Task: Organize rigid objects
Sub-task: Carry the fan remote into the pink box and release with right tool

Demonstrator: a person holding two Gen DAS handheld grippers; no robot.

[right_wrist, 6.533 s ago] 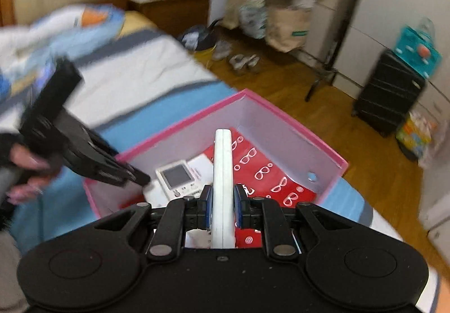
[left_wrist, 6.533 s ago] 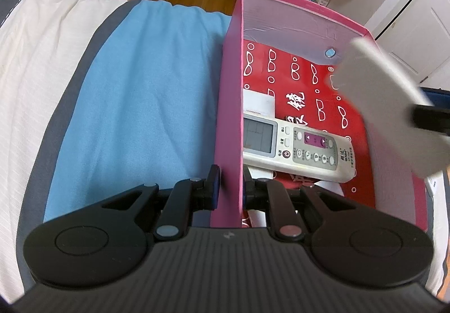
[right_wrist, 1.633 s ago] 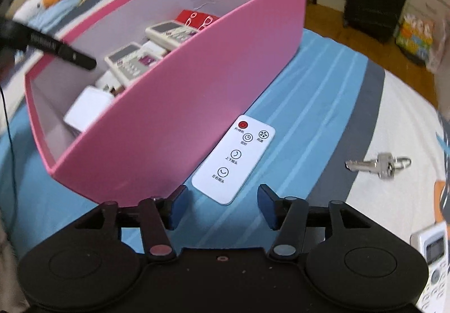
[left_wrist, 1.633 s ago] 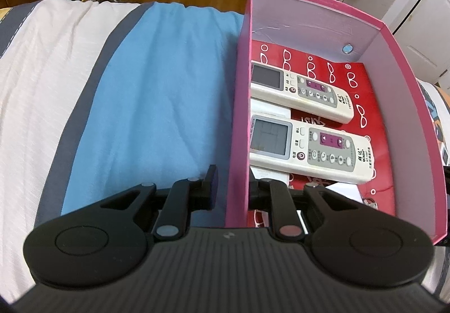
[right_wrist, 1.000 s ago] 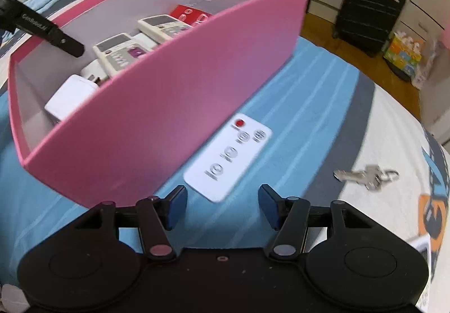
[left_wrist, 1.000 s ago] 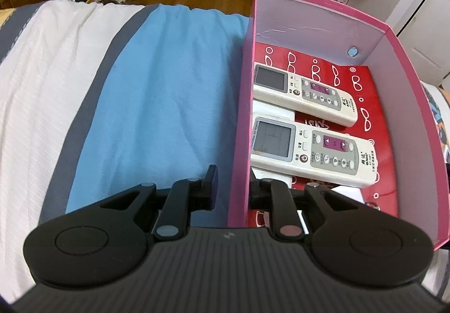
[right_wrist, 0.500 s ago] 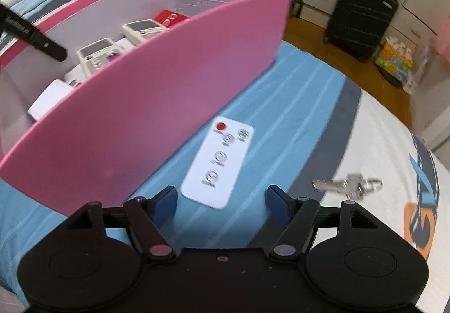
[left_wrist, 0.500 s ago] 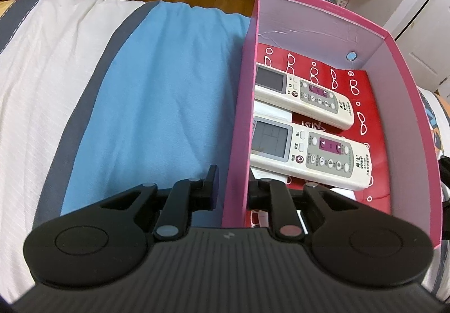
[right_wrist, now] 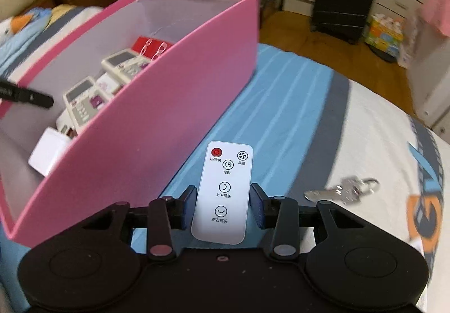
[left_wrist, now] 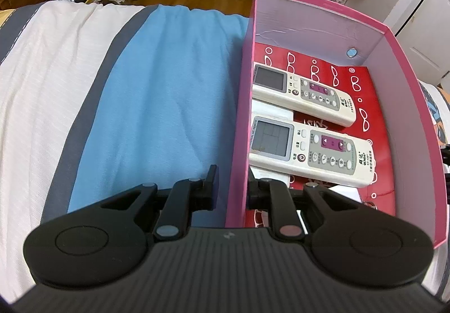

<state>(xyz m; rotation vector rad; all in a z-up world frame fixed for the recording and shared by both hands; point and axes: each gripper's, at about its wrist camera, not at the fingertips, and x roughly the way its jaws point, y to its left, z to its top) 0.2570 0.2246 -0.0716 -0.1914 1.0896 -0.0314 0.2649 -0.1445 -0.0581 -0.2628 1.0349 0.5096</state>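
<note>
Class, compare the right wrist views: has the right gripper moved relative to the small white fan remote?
Yes. The right gripper has advanced; its open jaws now straddle the white fan remote beside the pink box.

Bed (left_wrist: 157, 105) carries everything: a cover in broad stripes of cream, dark grey and blue, with an orange and blue printed patch at one edge. Landmark is the pink box (right_wrist: 174, 105), which sits open-topped directly on the blue stripe, its long side wall running along that stripe. Slim white remote (right_wrist: 223, 195) lies flat, face up, on the blue stripe just beside the box's long wall, red power button at the end farther from the near edge of the bed. Bunch of keys (right_wrist: 344, 189) with a clip lies on the cream stripe, well apart from the box, beyond the remote and across a grey stripe.
</note>
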